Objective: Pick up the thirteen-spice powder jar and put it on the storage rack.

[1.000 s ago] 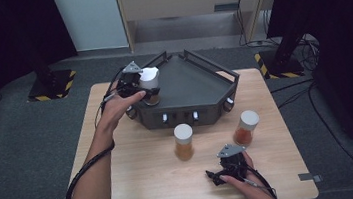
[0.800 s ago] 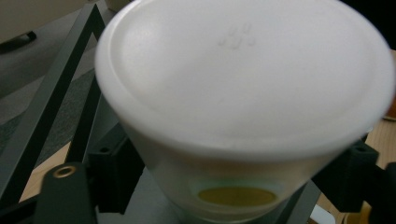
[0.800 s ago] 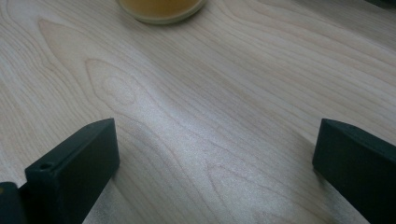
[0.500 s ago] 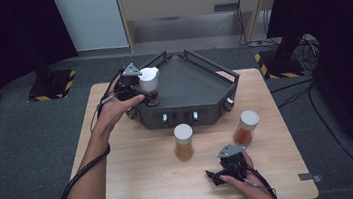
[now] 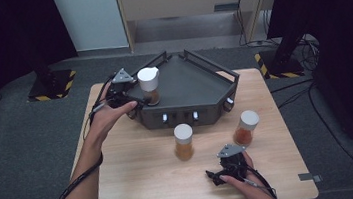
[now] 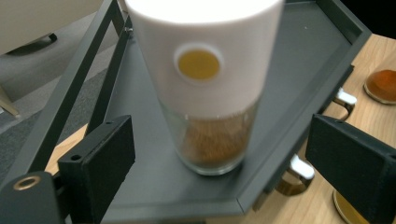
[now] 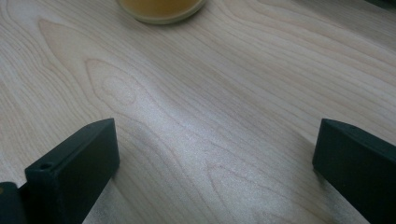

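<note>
Left tongs (image 6: 219, 154) just opened, pads clear of white-capped glass spice jar (image 6: 210, 88) | jar stood upper-left on dark metal tray (image 5: 197, 79), probably released | right tongs (image 7: 215, 158) open, empty.

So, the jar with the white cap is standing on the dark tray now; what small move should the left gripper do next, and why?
Probably draw the left gripper straight back from the jar. Its jaws have just been opening and stand clear of the glass on both sides, and the jar rests upright on the tray, so nothing is left to hold there.
</note>
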Demonstrator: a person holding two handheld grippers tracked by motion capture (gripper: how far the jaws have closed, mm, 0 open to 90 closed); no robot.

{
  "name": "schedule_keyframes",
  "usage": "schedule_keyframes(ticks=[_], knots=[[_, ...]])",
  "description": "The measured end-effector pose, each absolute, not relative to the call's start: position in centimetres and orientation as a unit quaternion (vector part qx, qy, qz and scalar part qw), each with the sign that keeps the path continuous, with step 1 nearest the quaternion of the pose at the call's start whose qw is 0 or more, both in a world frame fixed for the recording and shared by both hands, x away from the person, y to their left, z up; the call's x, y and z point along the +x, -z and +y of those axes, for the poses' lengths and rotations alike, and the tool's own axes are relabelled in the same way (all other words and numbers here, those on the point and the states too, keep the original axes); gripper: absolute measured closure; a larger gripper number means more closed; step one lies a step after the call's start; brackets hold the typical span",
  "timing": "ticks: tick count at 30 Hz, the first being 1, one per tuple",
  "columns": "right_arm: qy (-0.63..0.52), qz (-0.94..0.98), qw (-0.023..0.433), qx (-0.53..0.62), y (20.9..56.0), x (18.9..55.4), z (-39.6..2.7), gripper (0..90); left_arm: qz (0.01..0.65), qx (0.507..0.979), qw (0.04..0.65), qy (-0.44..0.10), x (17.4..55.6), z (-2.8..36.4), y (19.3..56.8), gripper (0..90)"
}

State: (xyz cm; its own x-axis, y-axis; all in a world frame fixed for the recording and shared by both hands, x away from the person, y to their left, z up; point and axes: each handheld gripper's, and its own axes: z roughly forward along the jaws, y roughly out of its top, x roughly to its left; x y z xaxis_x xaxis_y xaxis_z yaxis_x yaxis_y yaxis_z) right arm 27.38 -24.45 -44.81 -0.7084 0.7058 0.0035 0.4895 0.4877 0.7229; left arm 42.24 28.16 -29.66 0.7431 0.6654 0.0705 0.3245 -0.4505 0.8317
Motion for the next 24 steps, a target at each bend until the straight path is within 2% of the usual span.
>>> schedule_keyframes(ticks=[24], knots=[[-0.363, 0.85, 0.149, 0.351, 44.8, 27.4, -24.5, 0.5, 0.307, 0.82, 0.44, -0.198, 36.4, 30.1, 32.3, 4.4]])
